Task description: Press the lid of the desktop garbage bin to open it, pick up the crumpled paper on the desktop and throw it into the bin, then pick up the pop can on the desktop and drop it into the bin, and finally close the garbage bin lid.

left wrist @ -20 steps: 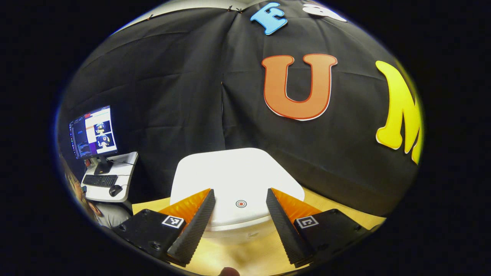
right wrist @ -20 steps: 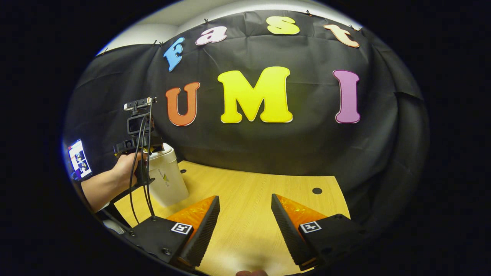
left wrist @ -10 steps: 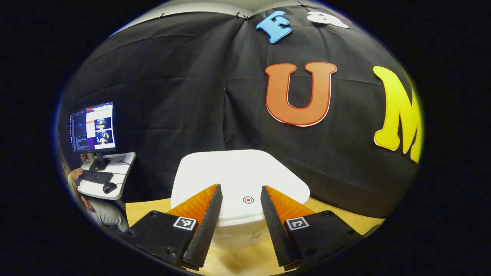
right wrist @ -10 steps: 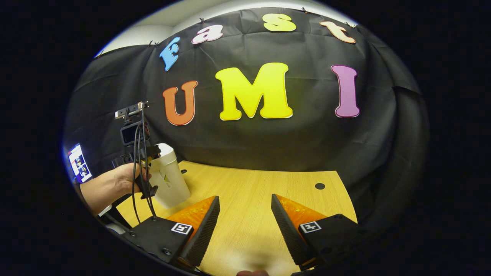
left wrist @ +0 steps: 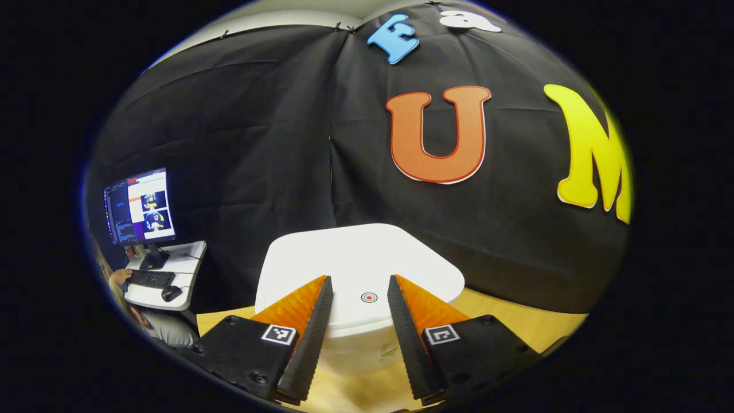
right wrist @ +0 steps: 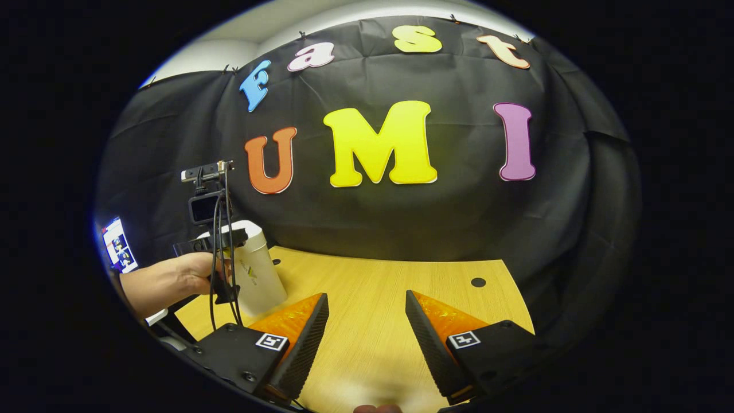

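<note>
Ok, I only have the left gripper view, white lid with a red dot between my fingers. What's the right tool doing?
Observer: The right tool hangs open over the wooden table, holding nothing.
Operator: How does my tool sit against the bin from the side?
Observer: In the right gripper view the left tool is level with the top of the bin, at its lid. I cannot tell whether it touches.
Operator: What's beside the bin?
Observer: A hand grips the left tool's handle, and cables hang from it in front of the bin.
</note>
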Tool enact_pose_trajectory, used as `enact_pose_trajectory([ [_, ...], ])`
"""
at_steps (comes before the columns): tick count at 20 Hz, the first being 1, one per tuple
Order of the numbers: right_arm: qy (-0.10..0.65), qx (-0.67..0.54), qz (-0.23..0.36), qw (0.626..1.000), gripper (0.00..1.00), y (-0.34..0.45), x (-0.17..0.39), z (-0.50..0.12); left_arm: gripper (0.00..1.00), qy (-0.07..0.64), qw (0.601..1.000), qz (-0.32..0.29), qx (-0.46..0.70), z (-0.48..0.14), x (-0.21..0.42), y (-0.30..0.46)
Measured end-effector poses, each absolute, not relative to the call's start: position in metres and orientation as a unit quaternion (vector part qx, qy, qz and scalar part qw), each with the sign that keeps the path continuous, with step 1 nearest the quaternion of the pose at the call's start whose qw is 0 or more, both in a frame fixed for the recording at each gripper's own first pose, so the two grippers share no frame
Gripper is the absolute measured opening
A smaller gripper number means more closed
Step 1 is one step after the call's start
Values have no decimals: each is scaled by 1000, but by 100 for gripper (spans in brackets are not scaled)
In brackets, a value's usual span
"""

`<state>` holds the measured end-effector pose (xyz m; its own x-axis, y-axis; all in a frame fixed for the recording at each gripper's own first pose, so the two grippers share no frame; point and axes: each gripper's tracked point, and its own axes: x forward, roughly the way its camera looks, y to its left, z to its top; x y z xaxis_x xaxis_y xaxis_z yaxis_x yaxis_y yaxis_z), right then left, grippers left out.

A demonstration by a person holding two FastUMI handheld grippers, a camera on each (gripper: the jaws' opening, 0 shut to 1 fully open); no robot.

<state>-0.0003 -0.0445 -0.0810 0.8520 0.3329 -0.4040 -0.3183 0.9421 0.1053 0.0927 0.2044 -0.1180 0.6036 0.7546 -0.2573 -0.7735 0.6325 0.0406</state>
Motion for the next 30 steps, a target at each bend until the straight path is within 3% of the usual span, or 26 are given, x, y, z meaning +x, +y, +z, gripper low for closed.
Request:
enact_pose_trajectory([
  [1,212,20,168,962,86,-45,0,-80,66,118,896,426,-30,-117,93,205],
  [4,202,25,166,965,86,-48,2,-75,65,124,902,414,-2,-111,95,206],
  [10,168,20,161,972,86,-34,8,-57,84,101,928,358,15,-81,97,200],
  [19,45,12,101,994,86,-19,26,17,94,4,985,168,49,29,69,102],
  [20,35,13,91,995,86,-20,25,22,91,-1,988,148,47,34,62,90],
  [21,29,15,83,996,86,-21,24,26,96,-10,991,128,43,39,58,79],
  [26,17,11,55,998,87,-29,16,33,97,-18,1000,22,6,44,32,12],
  [30,14,4,40,999,85,-31,11,33,97,-3,1000,-16,-17,29,14,-8],
])
